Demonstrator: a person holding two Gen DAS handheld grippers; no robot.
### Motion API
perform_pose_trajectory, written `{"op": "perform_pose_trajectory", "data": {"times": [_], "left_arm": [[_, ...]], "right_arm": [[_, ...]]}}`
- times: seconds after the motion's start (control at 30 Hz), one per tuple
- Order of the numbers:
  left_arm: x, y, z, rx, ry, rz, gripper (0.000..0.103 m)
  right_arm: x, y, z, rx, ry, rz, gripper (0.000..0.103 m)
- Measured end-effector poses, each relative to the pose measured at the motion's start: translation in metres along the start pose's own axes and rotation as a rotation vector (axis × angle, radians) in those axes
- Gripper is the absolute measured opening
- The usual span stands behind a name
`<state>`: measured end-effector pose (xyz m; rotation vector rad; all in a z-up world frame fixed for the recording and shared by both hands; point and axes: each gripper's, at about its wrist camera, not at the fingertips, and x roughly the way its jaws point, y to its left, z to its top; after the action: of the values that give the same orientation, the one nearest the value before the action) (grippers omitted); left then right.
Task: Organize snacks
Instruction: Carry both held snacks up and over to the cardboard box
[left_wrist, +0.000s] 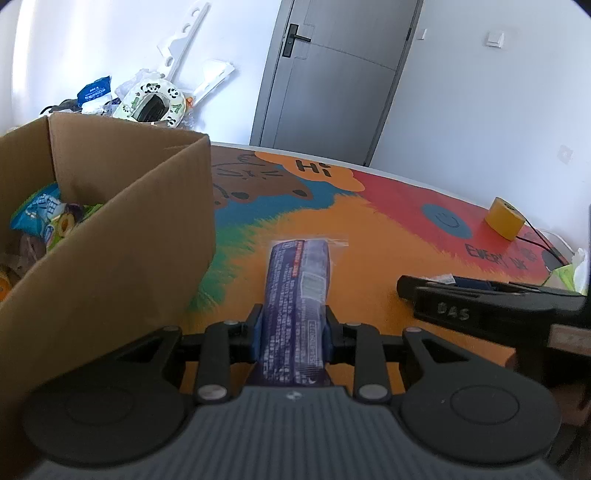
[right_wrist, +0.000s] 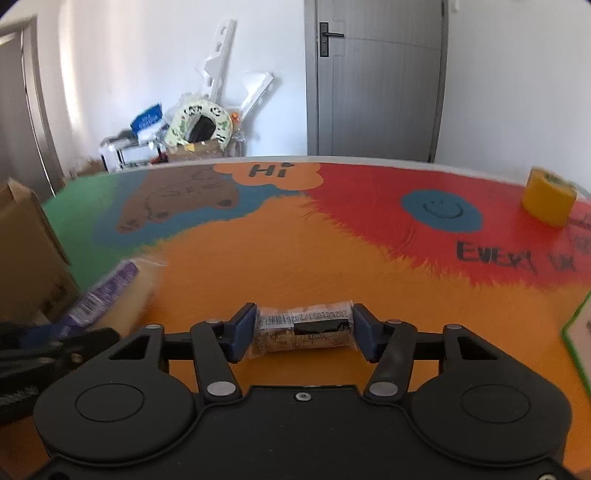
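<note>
With the left gripper (left_wrist: 291, 328) pinching a purple packet (left_wrist: 297, 291), the right gripper (right_wrist: 301, 330), pads against a small brown snack (right_wrist: 304, 328), could crush it.

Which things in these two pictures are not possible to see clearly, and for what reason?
- Cardboard box, left wrist view: its near wall hides most of the snacks inside; the frame edge cuts it.
- Purple snack pack, right wrist view: blurred, print unreadable.
- Small snack bar, right wrist view: whether the right gripper's pads press on it is unclear.
</note>
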<state>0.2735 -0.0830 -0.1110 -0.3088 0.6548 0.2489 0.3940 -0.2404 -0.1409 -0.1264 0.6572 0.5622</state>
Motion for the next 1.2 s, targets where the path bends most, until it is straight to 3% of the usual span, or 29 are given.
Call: {"op": "perform_pose_trajectory", "data": {"times": [0.33, 0.57, 0.77, 1.2], "left_arm": [[-0.006, -0.007, -0.009, 0.023, 0.004, -0.058, 0.029], [-0.021, -0.017, -0.014, 0.032, 0.013, -0.104, 0.029], [-0.04, -0.019, -0.012, 0.038, -0.008, -0.134, 0.029], [-0.091, -0.012, 0.02, 0.05, -0.137, -0.193, 0.029]], "right_arm": [[-0.051, -0.008, -0.039, 0.163, -0.035, -0.083, 0.055], [-0.083, -0.011, -0.052, 0.26, -0.077, -0.086, 0.055], [-0.099, -0.001, -0.051, 0.27, -0.117, -0.085, 0.055], [-0.126, 0.024, -0.023, 0.248, -0.219, -0.056, 0.055]]}}
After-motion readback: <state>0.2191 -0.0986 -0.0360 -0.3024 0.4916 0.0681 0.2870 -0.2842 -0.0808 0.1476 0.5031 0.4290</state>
